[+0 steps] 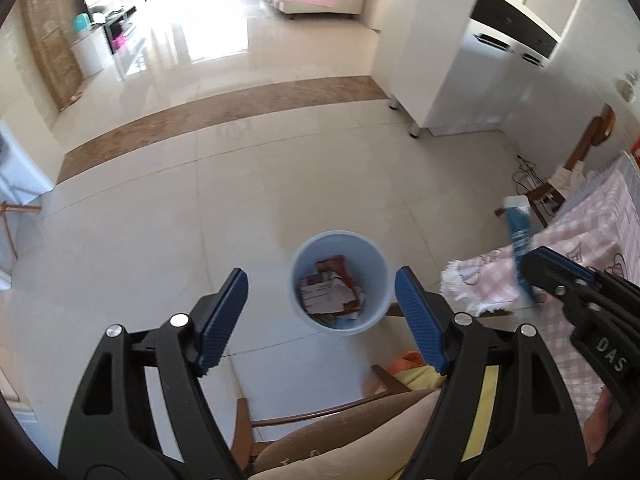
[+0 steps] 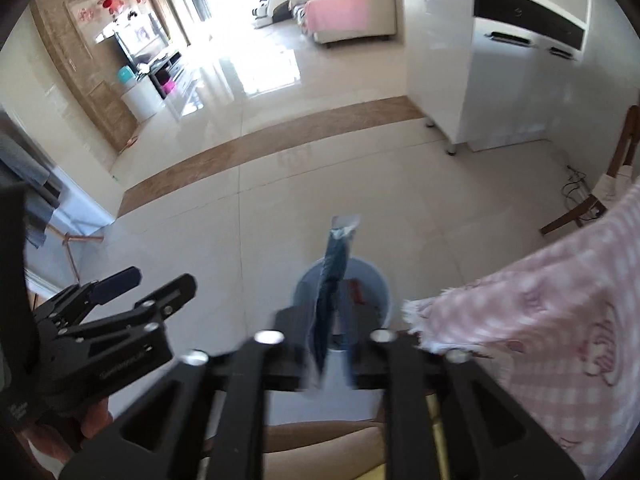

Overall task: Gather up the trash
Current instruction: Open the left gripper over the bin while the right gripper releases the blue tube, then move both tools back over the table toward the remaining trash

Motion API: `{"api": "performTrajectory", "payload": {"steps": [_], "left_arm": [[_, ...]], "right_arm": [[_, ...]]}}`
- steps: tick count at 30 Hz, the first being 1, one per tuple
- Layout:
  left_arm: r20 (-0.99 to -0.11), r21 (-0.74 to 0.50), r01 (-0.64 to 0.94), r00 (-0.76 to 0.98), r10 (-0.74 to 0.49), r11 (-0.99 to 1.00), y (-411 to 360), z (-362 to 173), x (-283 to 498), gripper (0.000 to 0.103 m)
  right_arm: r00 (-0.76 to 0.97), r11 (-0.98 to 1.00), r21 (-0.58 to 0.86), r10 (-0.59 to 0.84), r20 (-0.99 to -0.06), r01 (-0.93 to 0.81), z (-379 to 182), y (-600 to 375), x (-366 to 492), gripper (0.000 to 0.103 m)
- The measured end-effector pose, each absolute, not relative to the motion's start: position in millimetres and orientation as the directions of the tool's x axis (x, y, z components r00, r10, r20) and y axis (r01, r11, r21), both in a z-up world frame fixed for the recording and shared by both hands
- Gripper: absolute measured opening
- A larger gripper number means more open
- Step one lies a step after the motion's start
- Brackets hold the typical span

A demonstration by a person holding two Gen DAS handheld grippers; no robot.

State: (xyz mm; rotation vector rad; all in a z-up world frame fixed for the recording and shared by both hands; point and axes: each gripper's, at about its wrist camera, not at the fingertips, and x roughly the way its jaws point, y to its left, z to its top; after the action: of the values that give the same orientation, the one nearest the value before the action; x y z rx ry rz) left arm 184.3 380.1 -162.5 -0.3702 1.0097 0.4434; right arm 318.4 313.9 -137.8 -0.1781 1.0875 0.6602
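Blue-padded left gripper point(image 1: 320, 316) gapes empty, the pale blue bin point(image 1: 339, 282) of trash on the floor beyond. Right gripper point(image 2: 331, 344), part open, has a blue wrapper point(image 2: 334, 280) between its jaws above that bin; contact is blurred.

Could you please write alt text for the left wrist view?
The left gripper, jaws open and empty, hangs above a round pale blue plastic bin holding paper trash on cream floor tiles. At right, the right gripper carries a blue wrapper.

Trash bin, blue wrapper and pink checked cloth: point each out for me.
Trash bin point(image 1: 340, 240): left wrist view, far inner wall below the rim.
Blue wrapper point(image 2: 334, 276): right wrist view, middle of the strip.
Pink checked cloth point(image 2: 540, 320): right wrist view, bare checked surface.
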Motion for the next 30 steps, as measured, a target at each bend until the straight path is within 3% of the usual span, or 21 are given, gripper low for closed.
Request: {"api": "performTrajectory", "payload": {"steps": [1,2,19,30], "left_arm": [[-0.868,-0.086,-0.527,0.456,0.196,0.846,383.1,-160.4,178.9,0.075],[-0.866,-0.082,-0.531,0.457,0.204,0.843,385.2,-159.4,175.0,0.075],[-0.853,-0.064,-0.47,0.484,0.197,0.881,349.7,-145.3,178.4,0.075],[-0.81,-0.131,-0.277,0.584,0.059,0.952,274.6,-117.0,197.8,0.075]], "right_arm": [[0.297,0.801,0.179,0.405,-0.865,-0.571,-138.6,316.3,319.2,0.066],[0.311,0.803,0.185,0.416,-0.855,-0.566,-138.0,319.8,316.9,0.068],[0.337,0.819,0.198,0.425,-0.84,-0.538,-122.1,285.7,307.2,0.068],[0.446,0.87,0.22,0.425,-0.788,-0.441,-86.0,198.2,294.8,0.068]]}}
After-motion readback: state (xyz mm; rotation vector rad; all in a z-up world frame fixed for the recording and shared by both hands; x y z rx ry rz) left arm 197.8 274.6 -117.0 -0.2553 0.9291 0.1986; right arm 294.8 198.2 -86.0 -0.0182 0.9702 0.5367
